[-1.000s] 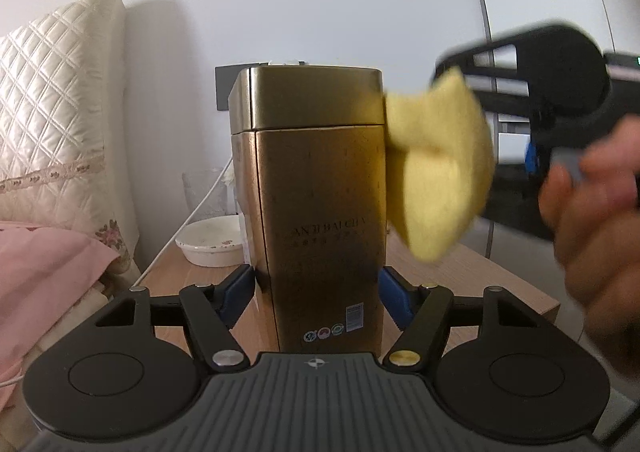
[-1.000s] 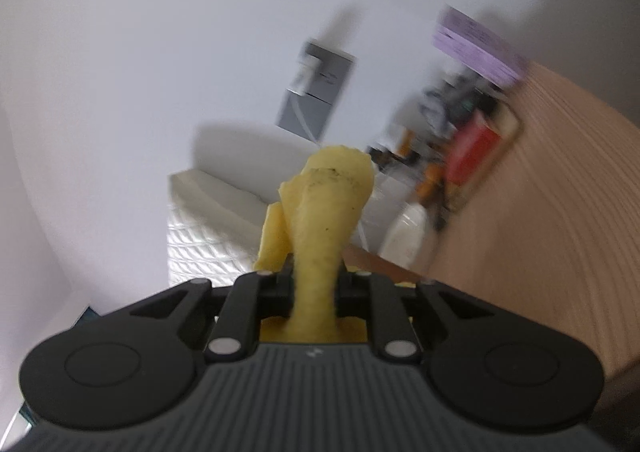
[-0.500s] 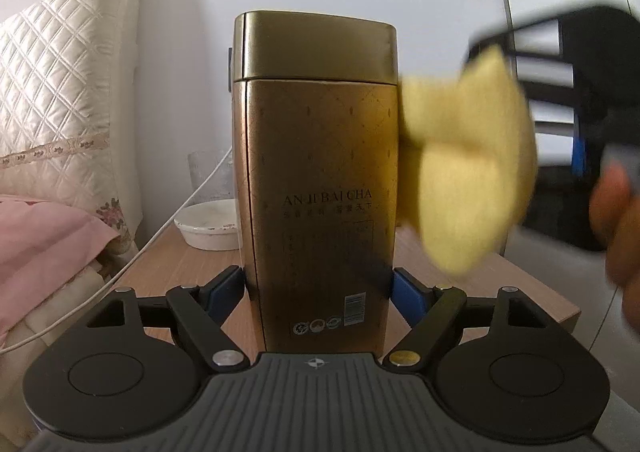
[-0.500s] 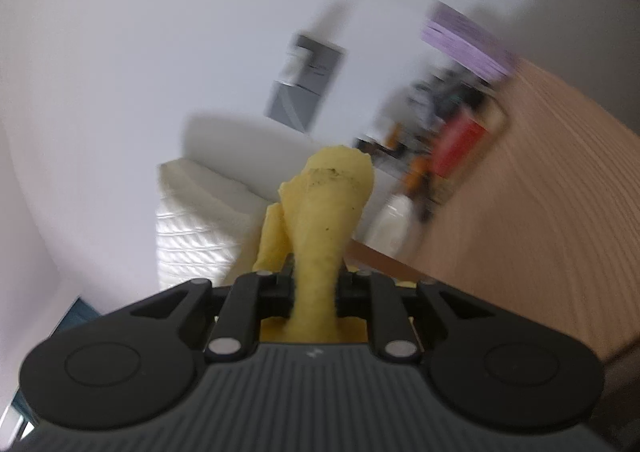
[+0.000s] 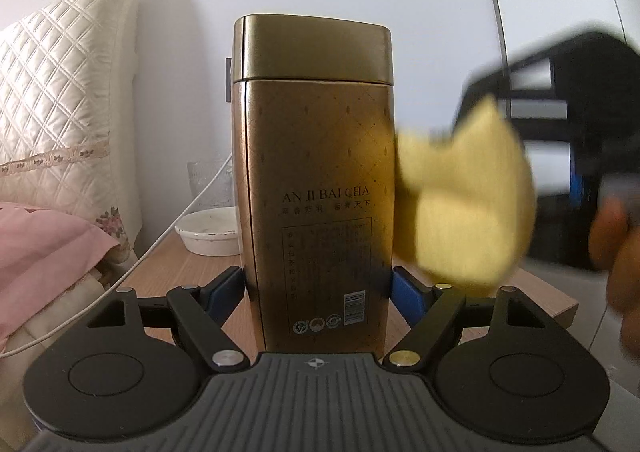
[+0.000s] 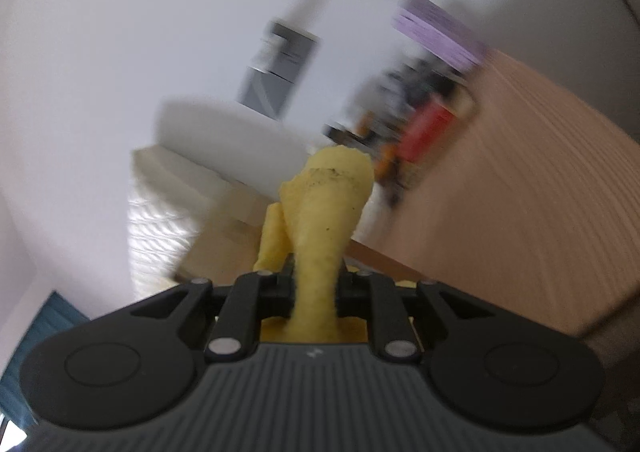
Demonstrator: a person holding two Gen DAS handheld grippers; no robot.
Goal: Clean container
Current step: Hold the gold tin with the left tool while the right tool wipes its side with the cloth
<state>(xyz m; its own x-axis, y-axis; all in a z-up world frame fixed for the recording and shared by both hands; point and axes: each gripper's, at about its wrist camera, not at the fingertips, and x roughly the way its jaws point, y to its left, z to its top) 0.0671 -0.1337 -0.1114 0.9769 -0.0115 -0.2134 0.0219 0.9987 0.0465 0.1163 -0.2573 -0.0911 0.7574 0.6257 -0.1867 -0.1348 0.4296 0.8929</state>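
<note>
A tall gold tea tin [image 5: 316, 180] with a lid stands upright between the fingers of my left gripper [image 5: 318, 288], which is shut on its lower sides and holds it above the bedside table. My right gripper [image 6: 316, 284] is shut on a folded yellow sponge cloth [image 6: 324, 228]. In the left wrist view the cloth [image 5: 464, 204] is blurred and touches the tin's right side at mid height, with the right gripper [image 5: 568, 124] behind it.
A wooden bedside table [image 5: 192, 272] carries a white dish [image 5: 208, 232] and a glass [image 5: 208, 184]. A quilted cream pillow [image 5: 60, 124] and pink bedding [image 5: 44, 252] lie to the left. A white cable [image 5: 132, 272] runs across. A white wall is behind.
The cloth in my right gripper has slid down the tin's right side from near the lid to mid height. The tin now faces the camera more squarely.
</note>
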